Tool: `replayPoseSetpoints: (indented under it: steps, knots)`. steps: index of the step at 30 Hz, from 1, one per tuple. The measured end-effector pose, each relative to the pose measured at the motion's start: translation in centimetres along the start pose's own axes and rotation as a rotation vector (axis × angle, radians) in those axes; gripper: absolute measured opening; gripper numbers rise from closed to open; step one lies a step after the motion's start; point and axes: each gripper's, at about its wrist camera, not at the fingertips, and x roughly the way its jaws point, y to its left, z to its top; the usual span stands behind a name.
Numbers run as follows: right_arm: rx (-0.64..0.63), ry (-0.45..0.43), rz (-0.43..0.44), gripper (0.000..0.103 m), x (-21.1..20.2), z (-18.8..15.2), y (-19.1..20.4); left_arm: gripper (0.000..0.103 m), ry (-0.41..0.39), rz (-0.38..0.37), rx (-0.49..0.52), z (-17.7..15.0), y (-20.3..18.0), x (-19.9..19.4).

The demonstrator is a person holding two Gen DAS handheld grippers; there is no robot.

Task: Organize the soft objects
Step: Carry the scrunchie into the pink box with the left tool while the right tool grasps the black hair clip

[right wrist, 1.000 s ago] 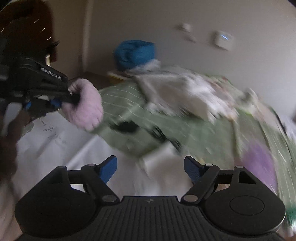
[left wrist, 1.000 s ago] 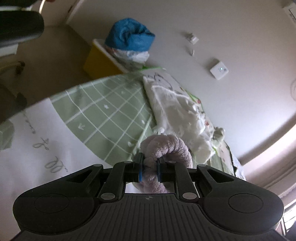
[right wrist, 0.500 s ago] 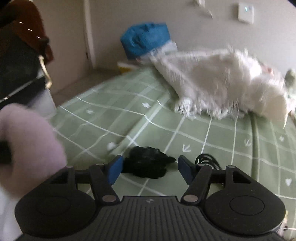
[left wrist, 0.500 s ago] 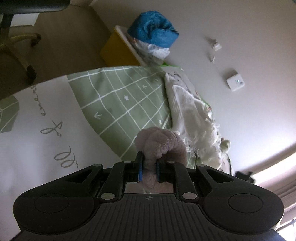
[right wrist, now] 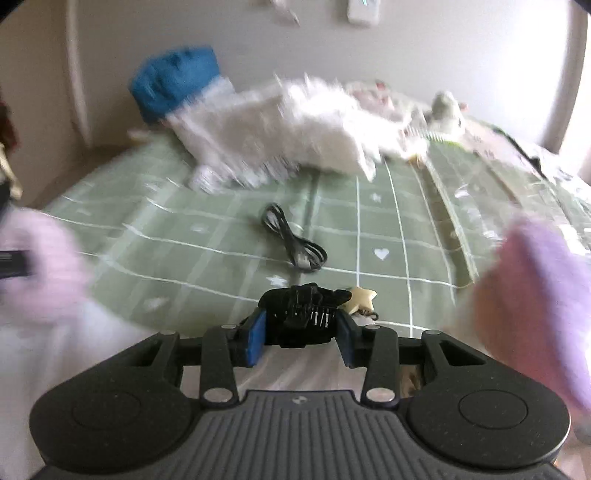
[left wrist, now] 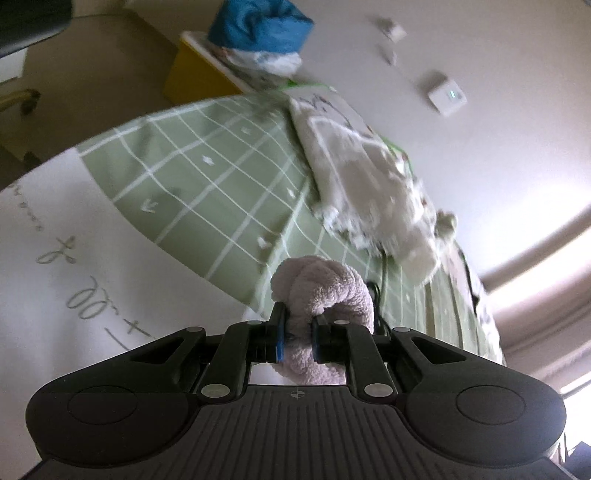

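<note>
- Left wrist view showed the left gripper clamped tight on a fluffy lilac scrunchie, its blue pads pressed into the plush loop, which bulged up above the fingers.
- Beneath it lay the bedspread, green with a white grid, and a white panel with grey script at the near left.
- A white fringed blanket lay crumpled farther back on the bed, near the wall.
- Beyond the bed's far corner stood a yellow bin with a blue bundle heaped on top.
- Right wrist view showed the right gripper with its jaws just closing, a black hair claw between the blue pads; whether the pads pressed on it I could not tell.
- A cream star charm sat touching the claw's right end.
- A coiled black cable lay on the green cloth beyond the claw, apart from it.
- At the right edge sat a blurred purple soft item; its kind was unclear.
- At the left edge the lilac scrunchie appeared as a pink blur.
</note>
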Motion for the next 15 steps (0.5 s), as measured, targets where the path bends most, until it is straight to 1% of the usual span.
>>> replayPoseSetpoints:
  steps: [2,3,5,7,9,12,13,15]
  knots:
    - [0.000,-0.043,0.028,0.039,-3.0,-0.3,-0.2,0.015,0.028,-0.010,0.046,-0.2,-0.9,0.2]
    - [0.006,-0.063,0.041,0.039,-4.8,-0.4,-0.4,0.015,0.044,-0.034,0.068,-0.3,-1.6,0.1]
    - [0.016,-0.100,0.057,0.039,-7.8,-0.1,-1.2,0.014,0.065,-0.112,0.119,-0.5,-3.7,-0.2]
    - [0.029,-0.158,0.044,0.039,-11.6,0.1,-2.8,0.014,0.071,-0.193,0.185,-0.8,-7.2,-0.8]
    - [0.049,-0.216,0.008,0.039,-15.0,0.4,-5.1,0.014,0.072,-0.285,0.274,-1.4,-11.9,-1.5]
    - [0.082,-0.268,-0.086,0.039,-19.2,0.3,-10.0,0.014,0.101,-0.404,0.398,-3.4,-19.7,-2.0]
    - [0.087,-0.283,-0.134,0.039,-20.2,0.0,-11.6,0.014,0.121,-0.443,0.424,-4.4,-21.9,-2.0]
    - [0.094,-0.303,-0.257,0.039,-22.2,-1.0,-15.4,0.014,0.192,-0.533,0.479,-7.2,-27.0,-1.7]
